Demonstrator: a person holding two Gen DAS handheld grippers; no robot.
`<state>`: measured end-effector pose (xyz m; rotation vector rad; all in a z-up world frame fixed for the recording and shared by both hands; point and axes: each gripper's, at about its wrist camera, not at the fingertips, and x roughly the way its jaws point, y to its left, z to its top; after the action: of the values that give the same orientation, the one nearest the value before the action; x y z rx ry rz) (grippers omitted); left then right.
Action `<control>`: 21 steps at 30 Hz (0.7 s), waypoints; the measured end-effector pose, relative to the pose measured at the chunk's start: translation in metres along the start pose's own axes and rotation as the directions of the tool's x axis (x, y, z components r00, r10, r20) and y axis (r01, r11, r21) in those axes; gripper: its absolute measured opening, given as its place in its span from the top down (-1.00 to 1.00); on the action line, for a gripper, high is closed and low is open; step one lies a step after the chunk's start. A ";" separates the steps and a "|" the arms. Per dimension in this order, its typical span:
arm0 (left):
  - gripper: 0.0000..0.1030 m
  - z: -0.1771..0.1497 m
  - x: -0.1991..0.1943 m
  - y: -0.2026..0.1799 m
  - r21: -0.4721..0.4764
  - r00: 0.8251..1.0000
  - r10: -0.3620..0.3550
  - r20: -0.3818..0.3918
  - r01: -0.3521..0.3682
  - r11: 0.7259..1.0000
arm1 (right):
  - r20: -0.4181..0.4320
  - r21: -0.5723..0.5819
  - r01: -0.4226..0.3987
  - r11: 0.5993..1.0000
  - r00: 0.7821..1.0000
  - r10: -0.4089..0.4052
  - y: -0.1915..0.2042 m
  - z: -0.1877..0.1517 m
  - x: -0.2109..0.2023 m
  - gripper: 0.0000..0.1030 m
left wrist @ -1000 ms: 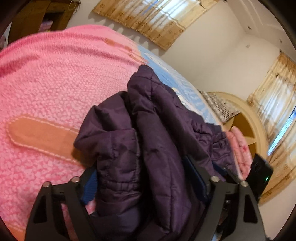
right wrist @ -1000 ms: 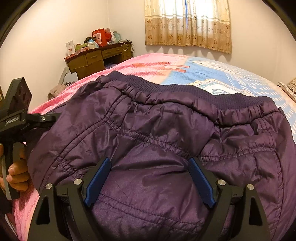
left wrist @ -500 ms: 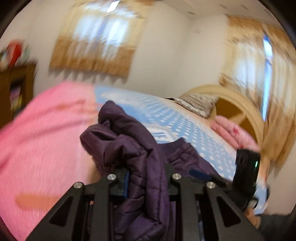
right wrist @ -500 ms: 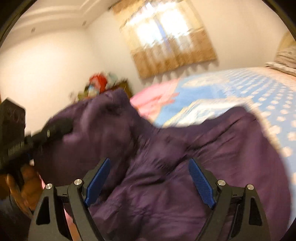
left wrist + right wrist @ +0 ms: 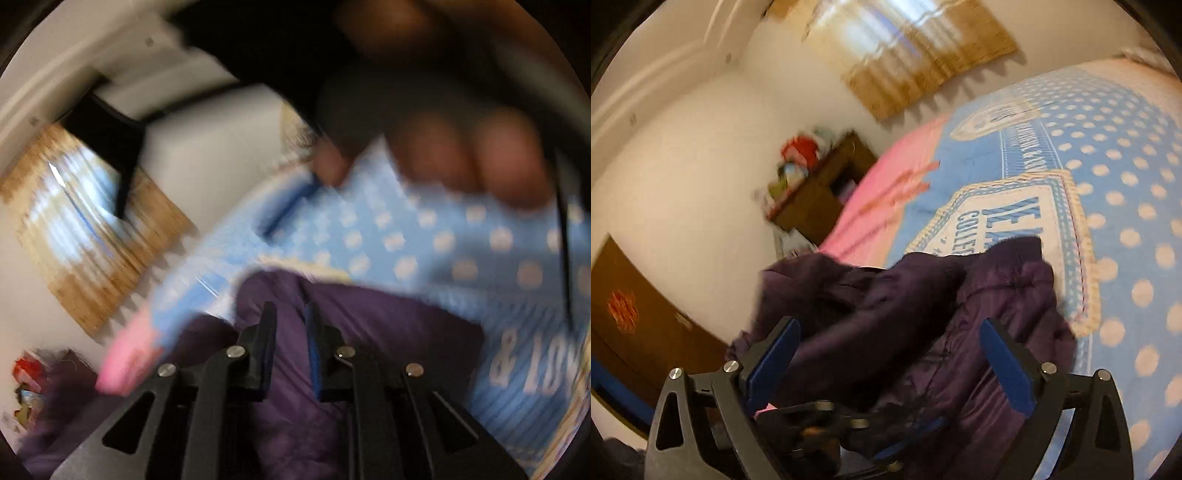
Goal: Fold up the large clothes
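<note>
The purple padded jacket (image 5: 923, 302) hangs bunched above the bed's blue dotted cover (image 5: 1126, 192). My left gripper (image 5: 290, 317) is shut on a fold of the jacket (image 5: 369, 325), with the cloth pinched between the narrow jaws. My right gripper (image 5: 890, 332) is open, its blue pads (image 5: 1008, 369) wide apart with jacket cloth lying between them, not clamped. The left gripper's black body shows low in the right wrist view (image 5: 827, 428). Both views are motion-blurred.
The bed is blue with white dots and a pink part (image 5: 882, 184) toward a brown desk (image 5: 820, 192) with clutter. A curtained window (image 5: 912, 48) is on the far wall. A blurred hand and the right gripper's dark body (image 5: 461, 147) fill the top of the left wrist view.
My left gripper closed on the jacket and lifted it, swinging from the pink part over the blue part. My right gripper stayed open while both views tilted and the jacket bunched up.
</note>
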<state>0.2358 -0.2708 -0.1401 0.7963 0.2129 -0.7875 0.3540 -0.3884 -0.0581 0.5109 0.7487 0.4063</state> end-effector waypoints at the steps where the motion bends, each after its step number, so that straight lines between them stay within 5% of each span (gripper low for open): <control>1: 0.71 -0.007 0.006 0.004 -0.008 1.000 -0.017 -0.026 0.017 1.000 | -0.011 -0.034 0.010 0.999 1.000 -0.010 0.011 0.008 0.004 -0.90; 4: 0.79 -0.018 -0.007 0.032 -0.143 0.997 -0.078 -0.022 0.074 0.987 | -0.009 -0.131 0.009 0.991 1.000 -0.010 0.048 0.024 0.016 -0.90; 6: 0.70 -0.022 -0.039 0.050 -0.241 0.999 -0.047 0.005 0.047 0.969 | 0.013 -0.186 0.013 0.982 1.000 -0.011 0.066 0.027 0.027 -0.90; 8: 0.32 -0.038 -0.071 0.073 -0.398 0.999 -0.025 0.020 0.031 0.917 | 0.012 -0.210 0.013 0.978 1.000 -0.011 0.075 0.024 0.043 -0.90; 10: -0.54 -0.067 -0.107 0.093 -0.533 0.999 0.054 0.005 -0.043 0.845 | 0.005 -0.200 -0.006 0.980 1.000 0.007 0.081 0.015 0.058 -0.90; 11: -0.66 -0.090 -0.128 0.105 -0.597 0.992 0.120 -0.041 -0.121 0.793 | 0.004 -0.200 -0.010 0.980 1.000 0.011 0.082 0.011 0.064 -0.90; 12: -0.68 -0.104 -0.139 0.110 -0.618 0.986 0.150 -0.077 -0.165 0.769 | 0.000 -0.205 -0.008 0.979 1.000 0.008 0.087 0.001 0.072 -0.90; 15: -0.72 -0.159 -0.178 0.131 -0.706 0.967 0.184 -0.177 -0.255 0.661 | -0.032 -0.239 -0.017 0.971 0.999 0.010 0.102 -0.020 0.095 -0.90; 17: -0.85 -0.192 -0.199 0.145 -0.795 0.962 0.176 -0.208 -0.272 0.543 | -0.053 -0.257 -0.028 0.966 0.998 0.015 0.113 -0.033 0.107 -0.90; 19: -1.00 -0.232 -0.210 0.161 -0.928 0.985 0.098 -0.141 -0.166 0.334 | -0.073 -0.276 -0.042 0.960 0.997 0.023 0.124 -0.044 0.117 -0.90; 21: -1.00 -0.256 -0.203 0.169 -0.981 0.996 0.033 -0.082 -0.087 0.173 | -0.082 -0.286 -0.047 0.957 0.996 0.024 0.131 -0.055 0.121 -0.90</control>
<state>0.2402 0.0970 -0.1322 -0.4968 0.6609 -0.3723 0.3732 -0.2042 -0.0821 0.2358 0.7412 0.5614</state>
